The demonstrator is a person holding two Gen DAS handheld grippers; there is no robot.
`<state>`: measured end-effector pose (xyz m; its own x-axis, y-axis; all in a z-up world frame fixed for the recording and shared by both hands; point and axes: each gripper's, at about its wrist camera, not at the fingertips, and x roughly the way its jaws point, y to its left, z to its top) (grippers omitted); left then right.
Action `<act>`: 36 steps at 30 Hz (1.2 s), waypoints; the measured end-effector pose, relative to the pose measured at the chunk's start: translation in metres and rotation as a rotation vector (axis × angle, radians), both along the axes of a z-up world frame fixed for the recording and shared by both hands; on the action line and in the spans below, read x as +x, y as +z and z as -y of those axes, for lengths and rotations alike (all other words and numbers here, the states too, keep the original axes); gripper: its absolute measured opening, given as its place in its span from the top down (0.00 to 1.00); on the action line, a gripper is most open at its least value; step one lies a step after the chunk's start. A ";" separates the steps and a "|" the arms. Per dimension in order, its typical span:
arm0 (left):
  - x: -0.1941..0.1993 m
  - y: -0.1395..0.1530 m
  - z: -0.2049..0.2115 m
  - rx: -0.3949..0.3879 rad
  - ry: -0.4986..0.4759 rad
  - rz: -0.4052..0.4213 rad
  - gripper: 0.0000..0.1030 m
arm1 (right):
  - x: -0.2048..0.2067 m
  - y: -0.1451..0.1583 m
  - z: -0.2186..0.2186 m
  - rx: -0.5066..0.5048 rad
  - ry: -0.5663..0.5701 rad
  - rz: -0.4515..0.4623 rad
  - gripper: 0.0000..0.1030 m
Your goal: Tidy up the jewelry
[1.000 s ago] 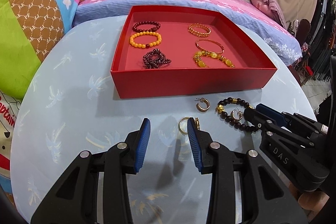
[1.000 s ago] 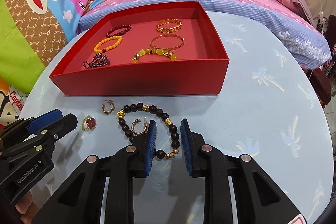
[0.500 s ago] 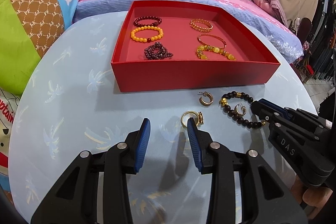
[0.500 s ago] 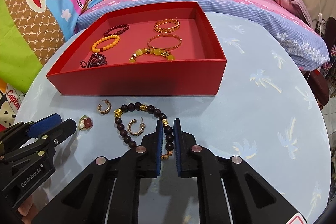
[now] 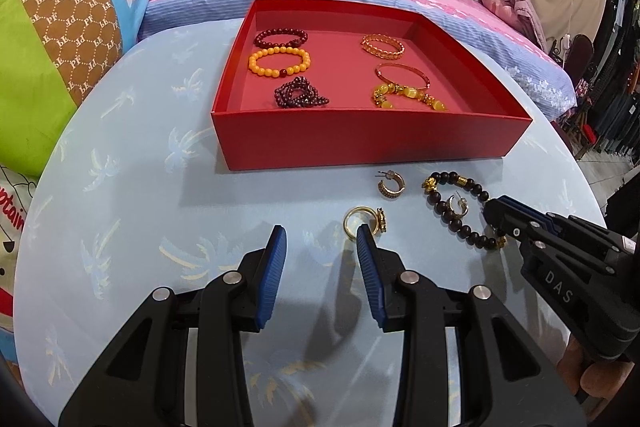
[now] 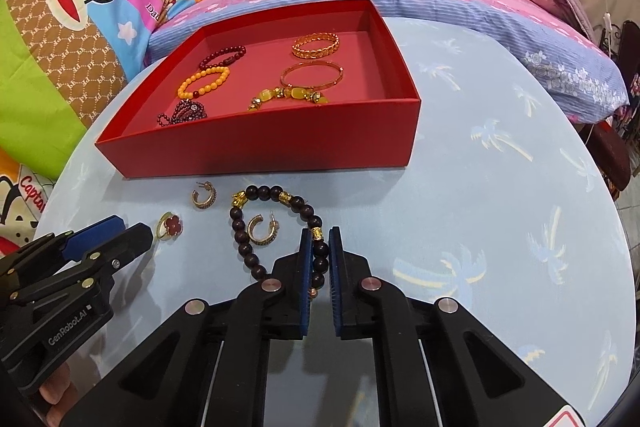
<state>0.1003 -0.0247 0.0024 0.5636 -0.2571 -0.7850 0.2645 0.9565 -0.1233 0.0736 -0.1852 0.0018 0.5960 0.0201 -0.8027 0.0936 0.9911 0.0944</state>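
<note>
Left wrist view showed the left tongs (image 5: 320, 251) spread and holding nothing above the pale blue bench (image 5: 132, 211). A gold ring (image 5: 362, 223) lay just beyond the right-hand tip, outside the gap rather than in it. Further ahead sat the red tray (image 5: 360, 143), with six bracelets laid in two columns inside. A hoop earring (image 5: 391, 183) lay between the ring and the tray's front wall. Off to the right, the right tongs (image 5: 496, 213) reached in from the side onto the dark bead bracelet (image 5: 456, 223), and a second hoop earring (image 5: 458, 205) rested inside the bracelet's loop.

Right wrist view showed the right tongs (image 6: 320, 251) having just closed, their blue pads pressed onto one side of the dark bead bracelet (image 6: 276, 223), with most of the loop trailing on the bench ahead and to the left. The second hoop earring (image 6: 262, 229) sat inside that loop, close to the beads. The ring (image 6: 170, 225) lay left of it, next to the left tongs (image 6: 120, 231).

From here, the likely trouble would be the round beads rolling out of a narrow pinch during a lift. The trailing strand could also snag or drag the enclosed earring across the bench, or catch on the tray's front wall (image 6: 272, 147) if carried too low.
</note>
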 end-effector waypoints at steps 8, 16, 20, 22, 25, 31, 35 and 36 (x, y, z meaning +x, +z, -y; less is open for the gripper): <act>-0.003 0.003 0.005 -0.038 -0.030 0.000 0.66 | -0.012 0.004 0.005 0.035 -0.014 0.006 0.93; 0.000 0.002 0.024 -0.044 -0.079 -0.006 0.66 | -0.017 0.004 0.011 0.058 -0.025 0.002 0.92; 0.006 -0.004 0.031 -0.031 -0.077 -0.004 0.69 | -0.019 0.003 0.012 0.069 -0.025 -0.001 0.92; 0.007 -0.004 0.033 -0.031 -0.079 -0.003 0.79 | -0.019 0.003 0.012 0.071 -0.023 0.000 0.92; 0.008 -0.004 0.032 -0.039 -0.086 -0.008 0.96 | -0.020 0.004 0.013 0.076 -0.021 0.002 0.92; 0.004 -0.003 0.029 -0.051 -0.095 -0.009 1.00 | -0.021 0.013 0.009 0.081 -0.010 0.024 0.92; 0.003 -0.001 0.024 -0.063 -0.094 -0.010 1.00 | -0.022 0.021 0.008 0.087 -0.005 0.044 0.92; 0.002 0.000 0.023 -0.068 -0.093 -0.011 1.00 | -0.023 0.024 0.008 0.088 -0.004 0.048 0.92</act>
